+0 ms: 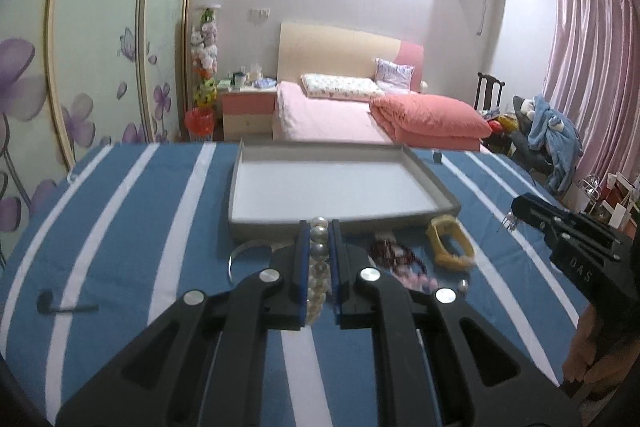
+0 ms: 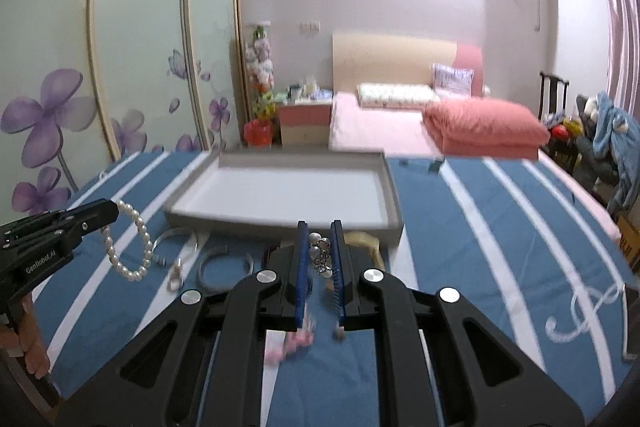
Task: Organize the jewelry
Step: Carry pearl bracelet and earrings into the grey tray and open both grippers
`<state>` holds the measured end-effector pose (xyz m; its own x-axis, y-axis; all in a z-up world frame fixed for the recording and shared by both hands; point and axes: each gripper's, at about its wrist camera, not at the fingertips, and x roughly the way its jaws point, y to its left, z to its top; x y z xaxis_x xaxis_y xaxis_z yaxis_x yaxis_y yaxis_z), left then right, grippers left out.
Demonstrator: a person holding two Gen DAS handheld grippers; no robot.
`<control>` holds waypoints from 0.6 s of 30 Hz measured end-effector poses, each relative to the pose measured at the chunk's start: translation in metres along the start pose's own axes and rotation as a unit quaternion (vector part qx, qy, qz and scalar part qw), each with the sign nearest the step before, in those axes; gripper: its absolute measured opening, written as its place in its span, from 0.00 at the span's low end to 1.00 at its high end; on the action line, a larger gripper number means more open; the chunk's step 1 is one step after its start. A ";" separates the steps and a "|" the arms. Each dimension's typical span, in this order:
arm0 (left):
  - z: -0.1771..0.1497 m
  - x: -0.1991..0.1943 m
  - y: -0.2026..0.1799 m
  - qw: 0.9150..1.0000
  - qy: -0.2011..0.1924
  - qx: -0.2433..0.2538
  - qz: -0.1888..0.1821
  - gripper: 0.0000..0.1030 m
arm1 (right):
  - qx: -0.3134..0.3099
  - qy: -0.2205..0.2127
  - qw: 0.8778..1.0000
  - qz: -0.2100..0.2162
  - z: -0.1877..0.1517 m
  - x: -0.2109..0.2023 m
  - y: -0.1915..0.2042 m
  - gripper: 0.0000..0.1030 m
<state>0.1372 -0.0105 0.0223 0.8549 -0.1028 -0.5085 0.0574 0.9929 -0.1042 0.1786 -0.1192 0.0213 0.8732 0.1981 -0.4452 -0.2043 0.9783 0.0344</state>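
With the grey tray [image 1: 240, 187] bare, L gripper [image 1: 319, 227] pinches a pearl bracelet [image 2: 132, 247] above the striped cloth [image 1: 120, 227]; light, limp, slippery, so grip across beads. R gripper [image 2: 319, 227] pinches a small silver pearl piece [image 2: 322, 253], prob. fragile; take its body, not the dangling end.

Pink bed [image 1: 332, 115], floral wardrobe [image 1: 80, 67]

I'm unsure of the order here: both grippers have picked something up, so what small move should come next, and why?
Probably carry the left gripper forward over the grey tray and open there. It is shut on the pearl bracelet, which hangs clear of the striped cloth, and the tray lies just ahead, nothing showing in it. The right gripper, shut on a small silver piece, could follow.
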 end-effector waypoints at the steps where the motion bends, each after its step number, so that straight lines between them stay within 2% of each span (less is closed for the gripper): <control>1: 0.009 0.002 0.000 1.000 -0.009 0.004 0.000 0.10 | -0.001 -0.012 1.000 -0.001 0.009 0.004 -0.001 0.12; 5: 0.035 0.012 -0.003 0.999 -0.041 0.018 0.003 0.10 | -0.002 -0.044 0.999 0.001 0.033 0.017 -0.002 0.12; 10: 0.063 0.039 -0.001 0.998 -0.054 0.014 -0.003 0.10 | -0.008 -0.070 0.998 0.003 0.057 0.042 -0.002 0.12; 18: 0.090 0.105 0.010 0.999 -0.042 0.003 0.002 0.10 | 0.012 -0.039 0.999 0.015 0.064 0.106 -0.009 0.12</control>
<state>0.2736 -0.0057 0.0449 0.8955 -0.0941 -0.4349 0.0568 0.9936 -0.0979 0.3011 -0.1027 0.0312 0.8988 0.2301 -0.3731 -0.2205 0.9729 0.0690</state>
